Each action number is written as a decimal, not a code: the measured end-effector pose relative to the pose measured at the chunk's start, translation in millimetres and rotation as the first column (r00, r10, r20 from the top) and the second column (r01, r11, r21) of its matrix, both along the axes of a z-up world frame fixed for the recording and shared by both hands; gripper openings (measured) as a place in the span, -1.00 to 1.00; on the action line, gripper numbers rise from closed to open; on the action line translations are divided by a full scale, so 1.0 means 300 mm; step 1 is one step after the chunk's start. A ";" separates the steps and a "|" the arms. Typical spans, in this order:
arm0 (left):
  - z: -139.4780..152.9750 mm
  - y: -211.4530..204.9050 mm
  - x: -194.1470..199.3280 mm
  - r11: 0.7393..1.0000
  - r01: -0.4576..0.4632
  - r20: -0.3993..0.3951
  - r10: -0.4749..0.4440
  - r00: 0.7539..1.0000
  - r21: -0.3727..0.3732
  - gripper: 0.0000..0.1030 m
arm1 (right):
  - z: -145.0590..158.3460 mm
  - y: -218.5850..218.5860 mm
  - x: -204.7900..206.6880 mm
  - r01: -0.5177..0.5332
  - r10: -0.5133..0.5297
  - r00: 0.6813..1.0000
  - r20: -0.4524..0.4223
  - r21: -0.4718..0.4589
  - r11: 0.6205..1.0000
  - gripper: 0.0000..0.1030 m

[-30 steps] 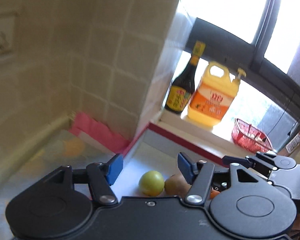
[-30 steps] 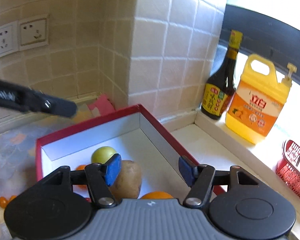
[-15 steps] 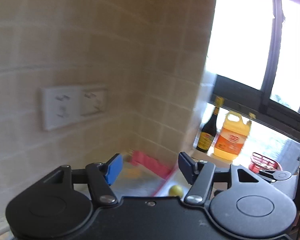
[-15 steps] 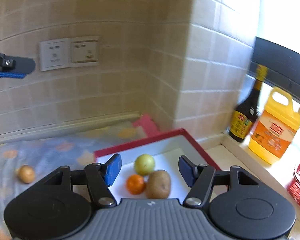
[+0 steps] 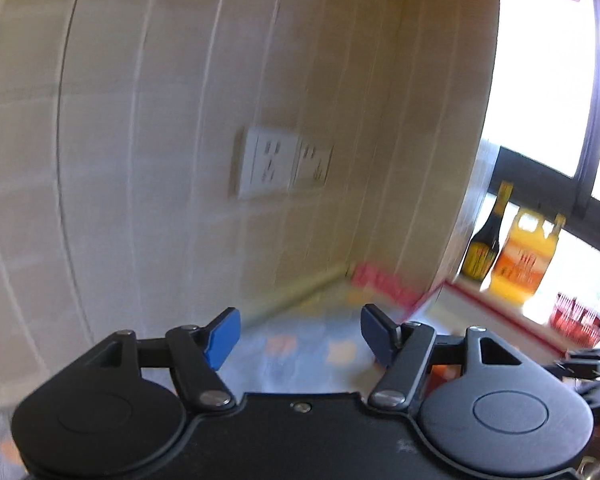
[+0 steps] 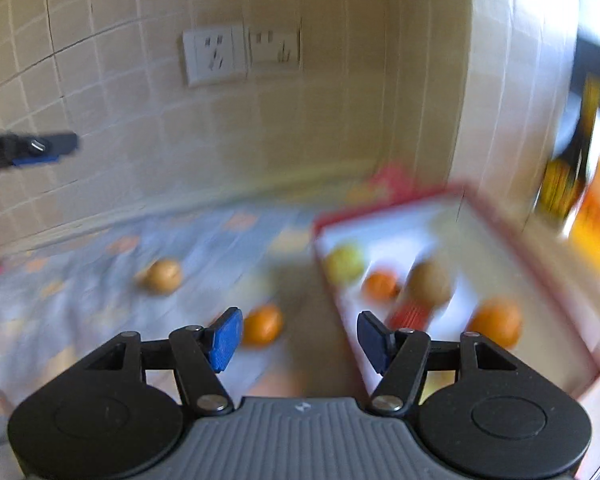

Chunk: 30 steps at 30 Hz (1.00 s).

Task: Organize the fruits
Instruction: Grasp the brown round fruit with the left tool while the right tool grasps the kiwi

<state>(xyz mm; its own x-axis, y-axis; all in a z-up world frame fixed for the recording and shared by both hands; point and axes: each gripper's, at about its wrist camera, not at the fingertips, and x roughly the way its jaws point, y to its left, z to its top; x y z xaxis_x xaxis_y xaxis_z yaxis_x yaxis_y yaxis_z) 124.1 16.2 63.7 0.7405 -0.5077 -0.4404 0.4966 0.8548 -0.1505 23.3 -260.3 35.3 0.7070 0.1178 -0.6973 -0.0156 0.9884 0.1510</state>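
The red-rimmed box sits on the patterned cloth in a tiled corner below wall sockets, holding blurred fruit: a green apple and oranges. An orange lies outside near my right gripper, jaws spread, empty. My left gripper is likewise wide and empty.

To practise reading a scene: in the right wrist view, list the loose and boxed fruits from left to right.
Yellowish fruit → loose orange → green fruit → small orange → brown fruit → big orange.
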 end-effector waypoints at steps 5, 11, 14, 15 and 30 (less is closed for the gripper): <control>-0.185 -0.016 0.049 0.996 0.013 -0.126 -0.002 0.992 0.084 0.54 | -0.133 0.025 -0.126 0.058 -0.028 0.986 -0.163 0.182 0.982 0.27; -0.337 -0.052 0.107 0.988 0.046 -0.218 -0.013 0.976 0.148 0.54 | -0.214 -0.047 -0.177 0.282 -0.248 0.949 -0.195 0.169 0.945 0.36; -0.379 -0.052 0.128 0.983 0.044 -0.235 -0.001 0.972 0.180 0.54 | -0.234 -0.057 -0.160 0.342 -0.316 0.935 -0.157 0.176 0.923 0.44; -0.391 -0.043 0.134 0.983 0.049 -0.244 -0.004 0.970 0.179 0.54 | -0.243 -0.051 -0.146 0.365 -0.341 0.927 -0.159 0.161 0.917 0.47; -0.484 -0.129 0.271 0.973 0.138 -0.288 -0.080 0.954 0.186 0.56 | -0.358 -0.039 -0.034 0.488 -0.470 0.868 -0.163 0.104 0.866 0.57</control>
<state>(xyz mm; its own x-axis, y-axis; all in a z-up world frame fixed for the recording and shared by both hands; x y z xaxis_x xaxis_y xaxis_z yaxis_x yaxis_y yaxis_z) 205.5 -22.4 -81.4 0.5195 -0.4577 -0.7215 0.5517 0.8245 -0.1257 13.1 -271.9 -72.1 0.6065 -0.1117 -0.7872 0.4832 0.8380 0.2534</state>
